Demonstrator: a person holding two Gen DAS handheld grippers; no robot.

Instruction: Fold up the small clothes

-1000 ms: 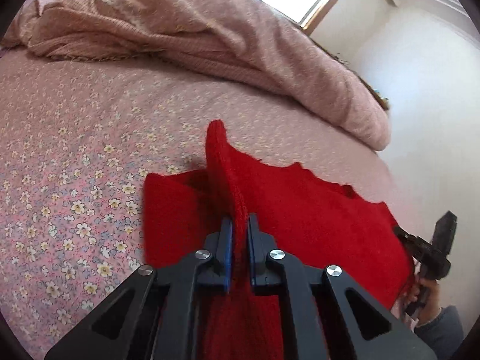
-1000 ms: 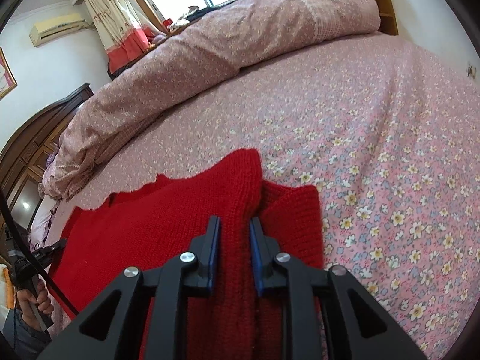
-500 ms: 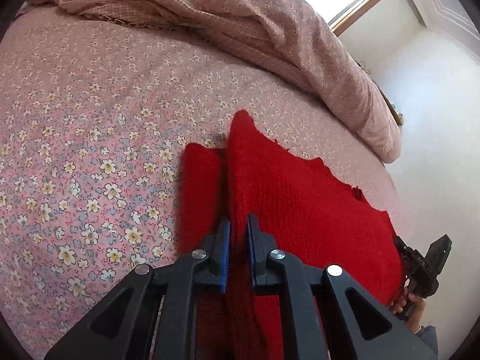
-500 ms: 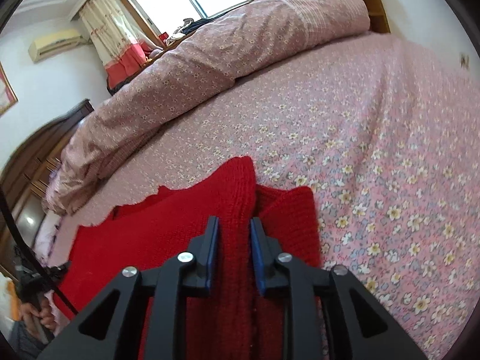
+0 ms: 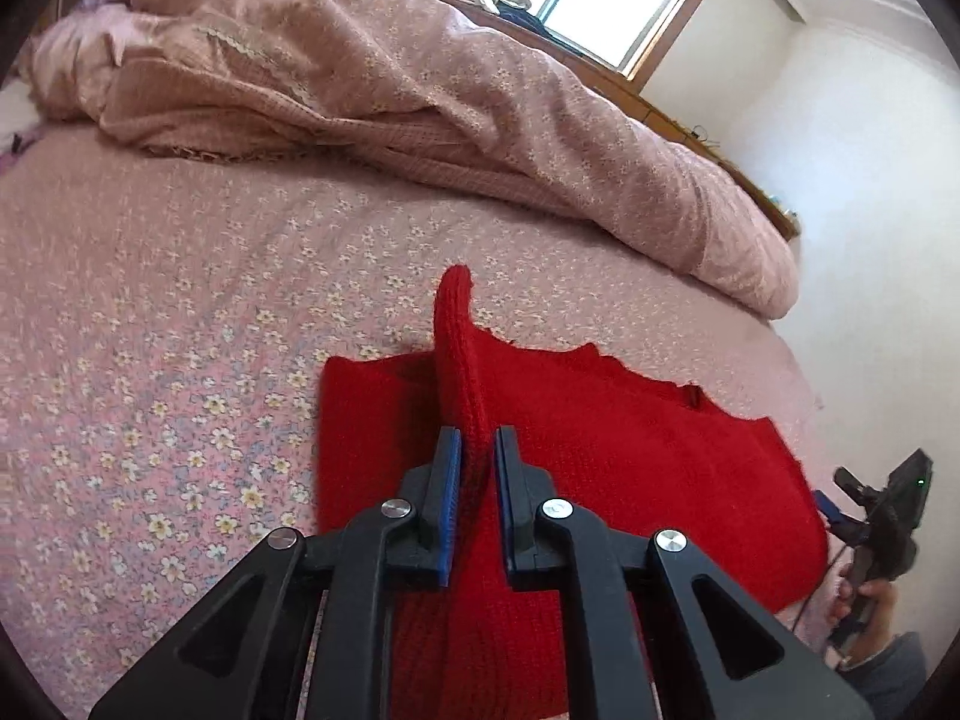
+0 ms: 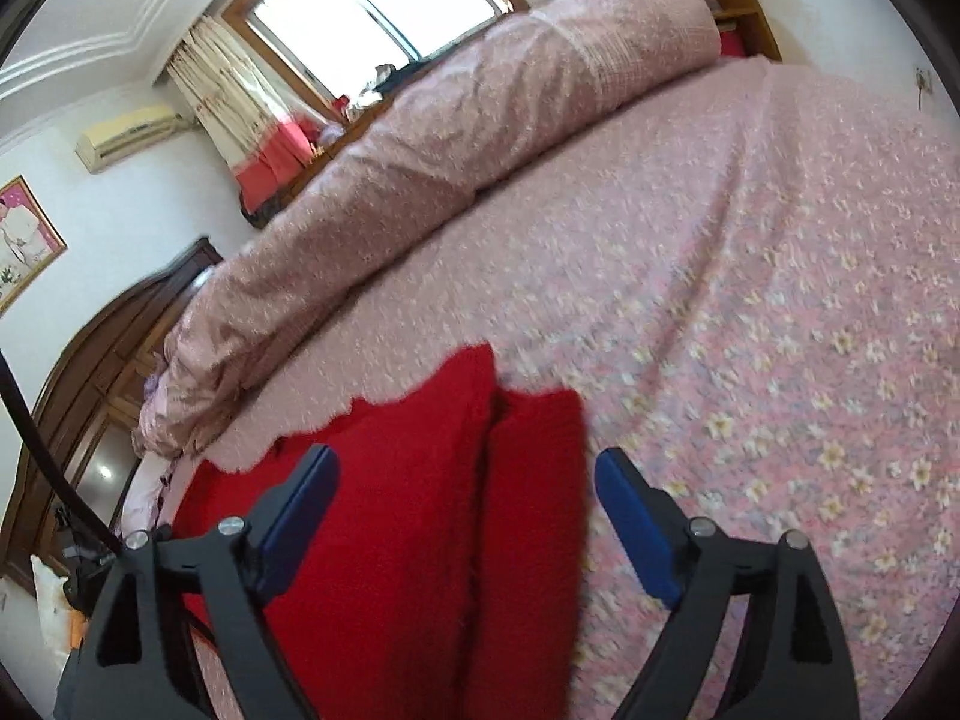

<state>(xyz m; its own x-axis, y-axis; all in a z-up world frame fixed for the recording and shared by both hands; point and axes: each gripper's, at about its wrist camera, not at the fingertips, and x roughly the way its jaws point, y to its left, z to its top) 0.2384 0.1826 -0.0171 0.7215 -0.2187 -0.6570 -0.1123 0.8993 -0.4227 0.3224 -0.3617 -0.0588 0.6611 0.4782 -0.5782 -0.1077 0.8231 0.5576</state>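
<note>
The red knit garment lies spread on the floral pink bedsheet, near the bed's edge on the person's side. The left gripper has its blue-padded fingers pressed together on a raised ridge of the knit; the pinched fold stands up from the cloth and ends in a rounded tip pointing toward the far side of the bed. Left of that ridge a narrower flat panel of the same garment rests on the sheet; to the right the larger body of the garment extends flat, with a jagged far edge. In the left wrist view, the right gripper shows at the garment's right edge, held in the person's right hand. In the right wrist view, the right gripper has its fingers spread wide, with nothing between the pads; it hovers over the red knit garment, and the frame is motion-blurred. From this side a fold crease runs lengthwise through the cloth, with a narrower strip on the right. A rumpled pink quilt is bunched along the far side of the bed, well apart from the garment. A window and a wall-mounted air conditioner show behind it.
</note>
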